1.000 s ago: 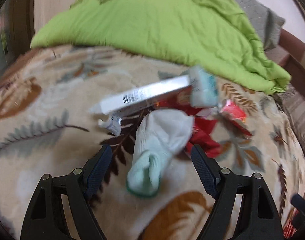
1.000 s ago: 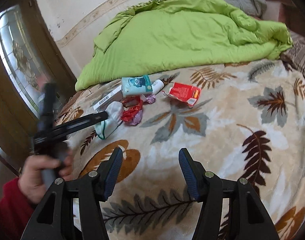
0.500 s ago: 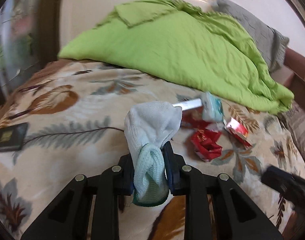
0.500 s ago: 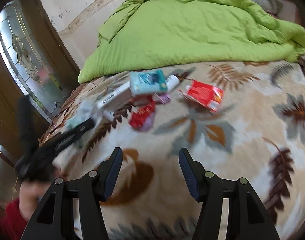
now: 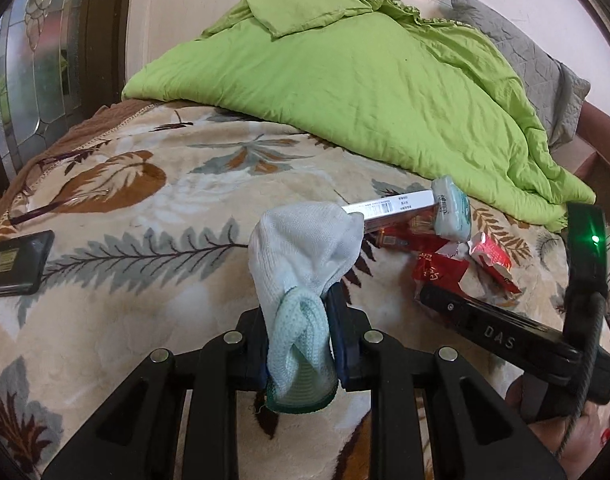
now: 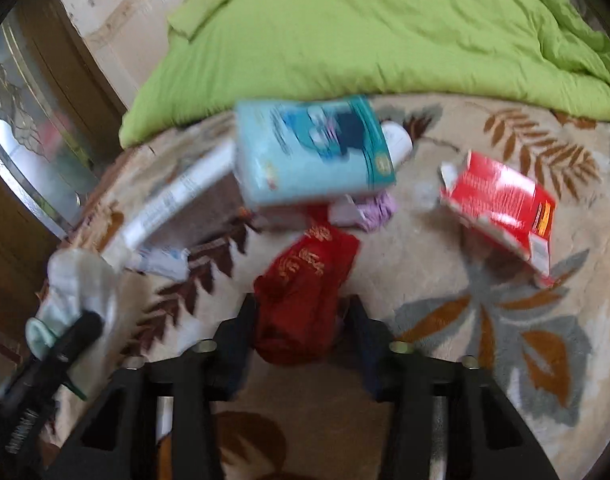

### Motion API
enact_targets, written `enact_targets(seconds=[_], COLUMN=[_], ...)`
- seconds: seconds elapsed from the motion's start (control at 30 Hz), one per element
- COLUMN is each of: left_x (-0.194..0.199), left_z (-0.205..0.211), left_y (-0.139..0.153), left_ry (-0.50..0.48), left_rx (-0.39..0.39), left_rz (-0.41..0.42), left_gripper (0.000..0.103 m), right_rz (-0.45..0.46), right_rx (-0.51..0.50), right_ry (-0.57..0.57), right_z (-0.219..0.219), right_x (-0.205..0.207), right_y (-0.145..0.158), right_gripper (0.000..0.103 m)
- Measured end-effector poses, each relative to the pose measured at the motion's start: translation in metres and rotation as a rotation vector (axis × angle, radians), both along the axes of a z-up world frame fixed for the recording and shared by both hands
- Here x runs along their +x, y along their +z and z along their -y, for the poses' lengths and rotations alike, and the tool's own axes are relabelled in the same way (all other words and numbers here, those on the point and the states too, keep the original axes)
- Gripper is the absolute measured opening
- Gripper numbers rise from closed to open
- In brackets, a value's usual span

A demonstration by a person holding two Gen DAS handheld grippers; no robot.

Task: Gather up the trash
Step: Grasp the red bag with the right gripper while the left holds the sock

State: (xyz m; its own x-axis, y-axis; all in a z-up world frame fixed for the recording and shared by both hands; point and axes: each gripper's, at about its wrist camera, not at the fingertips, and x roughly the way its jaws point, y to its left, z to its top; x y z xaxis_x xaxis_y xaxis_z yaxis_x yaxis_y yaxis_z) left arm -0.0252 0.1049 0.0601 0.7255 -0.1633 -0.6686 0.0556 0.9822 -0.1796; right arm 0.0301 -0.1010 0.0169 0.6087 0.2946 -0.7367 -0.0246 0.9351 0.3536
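Tongs on the left point(image 5: 299, 344), angled down, pinch a soft pale knit sock point(image 5: 301, 256) above the plush leaf-print bed blanket point(image 5: 145, 280), while the right tongs point(image 6: 301, 334) have been closing around a crinkly red foil wrapper point(image 6: 305, 288), contact unclear.

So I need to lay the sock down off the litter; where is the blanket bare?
Bare blanket lies between the phone and the sock. Crowded: the long box, tissue pack and red wrappers.

Pale sock point(image 5: 305, 256) upright, lifted off bed; crumpled red wrapper point(image 6: 305, 292) lying flat
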Motion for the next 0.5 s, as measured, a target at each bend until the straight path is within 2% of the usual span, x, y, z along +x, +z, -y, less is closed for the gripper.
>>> enact_targets(seconds=[0.07, 0.27, 0.4, 0.5], left_x=[0.001, -0.014, -0.034, -0.051], left_z=[0.003, 0.022, 0.031, 0.039], left_y=[0.002, 0.010, 0.019, 0.026], left_ry=[-0.007, -0.057, -0.089, -0.110], left_rx=[-0.011, 0.040, 0.043, 0.057], left_rz=[0.005, 0.054, 0.079, 0.097], left_gripper=[0.023, 0.023, 0.023, 0.023], right_rz=[0.018, 0.101, 0.139, 0.186], right_rx=[0.000, -0.027, -0.029, -0.079], right_ry=[0.003, -0.034, -0.054, -0.066], right_z=[0.002, 0.018, 0.032, 0.036], right_x=[-0.003, -0.030, -0.063, -0.091], right_y=[0.005, 0.027, 0.044, 0.055], right_gripper=[0.041, 0.039, 0.039, 0.039])
